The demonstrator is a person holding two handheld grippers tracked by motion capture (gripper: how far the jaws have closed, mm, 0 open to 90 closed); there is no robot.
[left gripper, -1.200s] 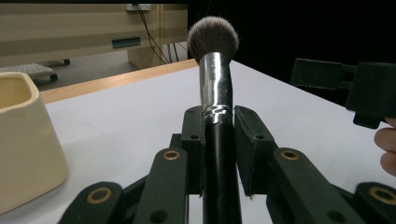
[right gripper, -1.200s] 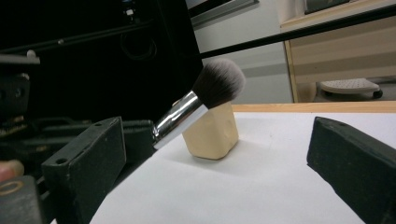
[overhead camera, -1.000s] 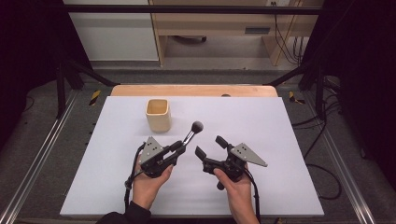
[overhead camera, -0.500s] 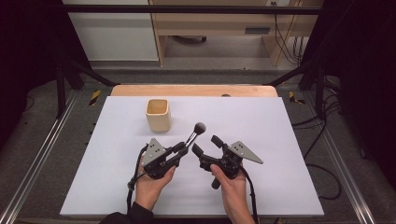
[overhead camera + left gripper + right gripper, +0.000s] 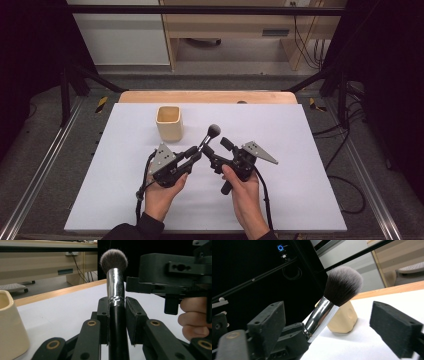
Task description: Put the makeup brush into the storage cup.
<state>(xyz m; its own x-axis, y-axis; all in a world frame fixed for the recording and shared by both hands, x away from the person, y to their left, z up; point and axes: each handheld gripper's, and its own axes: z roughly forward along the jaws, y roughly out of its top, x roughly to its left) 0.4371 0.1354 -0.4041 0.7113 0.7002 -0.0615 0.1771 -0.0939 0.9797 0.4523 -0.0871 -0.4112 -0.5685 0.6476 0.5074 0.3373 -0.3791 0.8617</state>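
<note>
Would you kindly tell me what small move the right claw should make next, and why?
Probably ease the right claw in around the brush ferrule. Its jaws have been closing yet stand apart from it, while the left claw clamps the handle.

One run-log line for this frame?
left gripper: shut on makeup brush | right gripper: open, jaws closing beside brush | cup: upright, apart

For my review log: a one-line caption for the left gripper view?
Left tongs clamp a makeup brush upright, cream cup at left.

Bright even light, dark surroundings, sharp.
</note>
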